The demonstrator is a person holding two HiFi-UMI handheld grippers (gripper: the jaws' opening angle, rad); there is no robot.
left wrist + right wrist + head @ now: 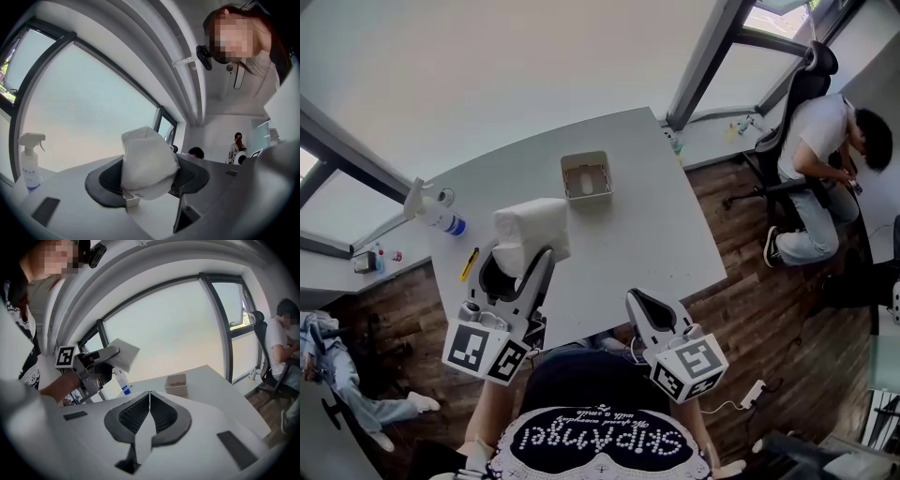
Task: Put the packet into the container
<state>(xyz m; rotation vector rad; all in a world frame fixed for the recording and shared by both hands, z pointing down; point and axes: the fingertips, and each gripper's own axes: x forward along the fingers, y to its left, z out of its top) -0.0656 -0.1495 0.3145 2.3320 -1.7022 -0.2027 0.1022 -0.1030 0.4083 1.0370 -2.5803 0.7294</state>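
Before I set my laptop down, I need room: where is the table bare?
The right half of the table is bare, from the container to the right corner and the near edge. The far strip behind the container is free too. The left is crowded: bottle, yellow item, and the left tool holding the packet above it.

Office, white desk (647, 220), swivel chair (804, 86) (person (814, 141) seated)

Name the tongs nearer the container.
Left. The left tongs, gripping the packet, are just short of the container; the right tongs are farther back, at the table's edge.
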